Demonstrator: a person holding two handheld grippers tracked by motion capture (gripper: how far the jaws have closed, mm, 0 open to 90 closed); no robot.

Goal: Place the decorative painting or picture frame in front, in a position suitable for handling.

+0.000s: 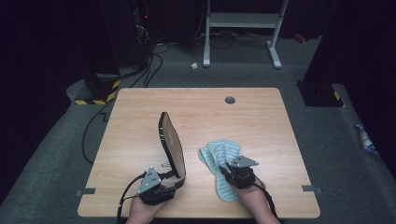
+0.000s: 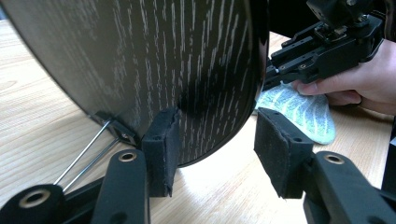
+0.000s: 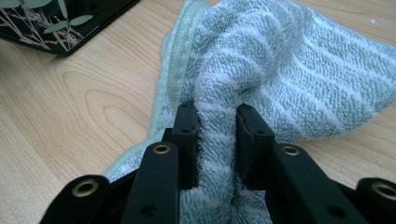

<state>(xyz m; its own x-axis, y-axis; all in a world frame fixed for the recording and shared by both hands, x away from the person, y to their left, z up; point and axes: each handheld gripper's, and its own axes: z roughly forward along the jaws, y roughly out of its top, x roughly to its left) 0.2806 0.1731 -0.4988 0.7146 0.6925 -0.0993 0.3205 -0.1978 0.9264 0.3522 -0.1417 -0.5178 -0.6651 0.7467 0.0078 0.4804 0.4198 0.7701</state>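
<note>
Pale-green towel [image 3: 280, 70] pinched in a fold by right gripper [image 3: 217, 140], jaws nearly closed on it. Just left of it, dark oval tray [image 1: 172, 144] propped on edge, long axis running away; left gripper [image 2: 212, 140] spread wide around tray's near rim, not clamping.

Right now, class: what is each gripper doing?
Left gripper: open, jaws either side of the upright tray's edge, one pad touching it.
Right gripper: shut on the towel.

Left tongs [image 1: 172, 183]: matte black frame, grey three-cornered top plate with small dark holes, black cable trailing behind. Arms carry brass-ringed rivets; jaws faced with black foam pads [image 2: 161, 149].
Right tongs [image 1: 226, 169]: same build, same plate, cable, rivets. Hands bare, no sleeves.
</note>
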